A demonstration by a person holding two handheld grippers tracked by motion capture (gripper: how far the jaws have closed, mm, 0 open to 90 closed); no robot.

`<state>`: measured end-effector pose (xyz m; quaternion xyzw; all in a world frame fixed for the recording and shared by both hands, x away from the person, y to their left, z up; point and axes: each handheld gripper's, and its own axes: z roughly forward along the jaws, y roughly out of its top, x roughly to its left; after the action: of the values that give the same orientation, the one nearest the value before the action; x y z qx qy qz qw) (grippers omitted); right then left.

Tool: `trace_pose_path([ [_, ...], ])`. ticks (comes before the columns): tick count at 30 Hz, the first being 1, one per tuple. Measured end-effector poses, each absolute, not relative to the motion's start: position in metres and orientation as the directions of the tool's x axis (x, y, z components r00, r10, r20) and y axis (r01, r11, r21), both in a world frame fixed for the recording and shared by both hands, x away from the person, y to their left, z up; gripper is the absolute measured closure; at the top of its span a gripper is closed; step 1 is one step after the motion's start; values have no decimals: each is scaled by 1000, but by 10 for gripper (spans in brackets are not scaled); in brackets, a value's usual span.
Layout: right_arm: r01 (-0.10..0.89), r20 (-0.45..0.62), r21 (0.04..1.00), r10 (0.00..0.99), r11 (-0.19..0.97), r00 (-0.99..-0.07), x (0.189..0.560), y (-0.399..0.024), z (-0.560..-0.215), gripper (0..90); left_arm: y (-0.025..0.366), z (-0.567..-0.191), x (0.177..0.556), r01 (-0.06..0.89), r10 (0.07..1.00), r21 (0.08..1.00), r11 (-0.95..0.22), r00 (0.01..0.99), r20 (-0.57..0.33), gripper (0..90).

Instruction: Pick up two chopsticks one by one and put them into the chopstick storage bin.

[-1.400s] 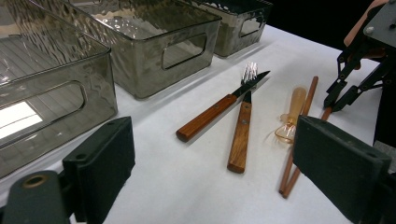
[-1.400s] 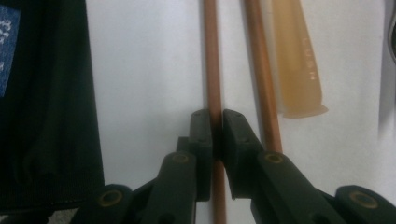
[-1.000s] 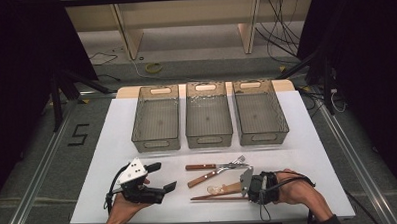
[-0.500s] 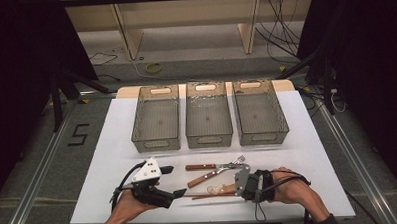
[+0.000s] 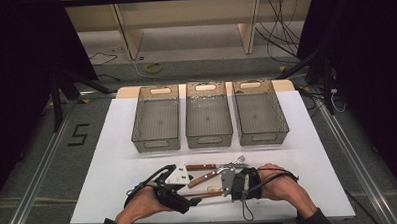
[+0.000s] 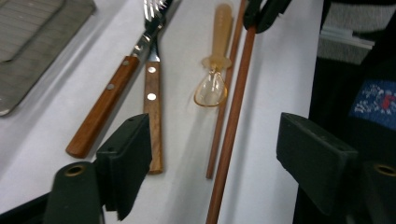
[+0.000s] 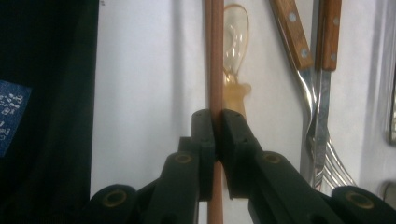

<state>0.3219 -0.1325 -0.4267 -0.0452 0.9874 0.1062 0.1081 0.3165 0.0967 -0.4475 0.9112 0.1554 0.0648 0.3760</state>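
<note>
We see both hands drawn inward along white table (image 5: 113, 160) since earlier frame. Left gripper (image 5: 187, 205) jaws spread, just been closing, straddling chopsticks (image 6: 232, 116), not yet touching. Right gripper (image 7: 218, 135) pinches chopsticks; amber spoon (image 6: 212, 88), two wooden-handled forks (image 6: 152, 107) beside chopsticks.

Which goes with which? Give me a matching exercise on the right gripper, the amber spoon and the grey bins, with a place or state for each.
Things:
1. right gripper
2. amber spoon
3. grey bins

Places or states:
A. in a row at the far side of the table
B. shut on a chopstick
C. lying flat between the chopsticks and the wooden-handled cutlery

Pairs: 1-B, 2-C, 3-A
</note>
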Motion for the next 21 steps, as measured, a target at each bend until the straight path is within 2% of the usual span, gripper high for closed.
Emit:
trace_pose_path([
  [1,-138,-232,187,-93,972,-968,323,-131,-426,845,95,-447,316,228,323,695,-682,946,7,296],
  [5,-134,-233,199,-86,971,-969,321,-126,-425,845,86,-447,312,191,275,648,-738,961,31,335],
  [9,-158,-239,189,-110,969,-965,320,-123,-422,845,83,-450,313,175,259,636,-751,965,41,407],
  [13,-144,-240,209,-92,967,-966,318,-121,-424,845,81,-449,313,159,241,624,-765,969,48,457],
  [15,-158,-244,203,-106,966,-964,318,-120,-423,845,80,-449,313,156,237,620,-769,970,49,521],
  [21,-160,-245,205,-108,965,-963,316,-119,-422,845,75,-452,312,136,209,596,-792,977,54,593],
])
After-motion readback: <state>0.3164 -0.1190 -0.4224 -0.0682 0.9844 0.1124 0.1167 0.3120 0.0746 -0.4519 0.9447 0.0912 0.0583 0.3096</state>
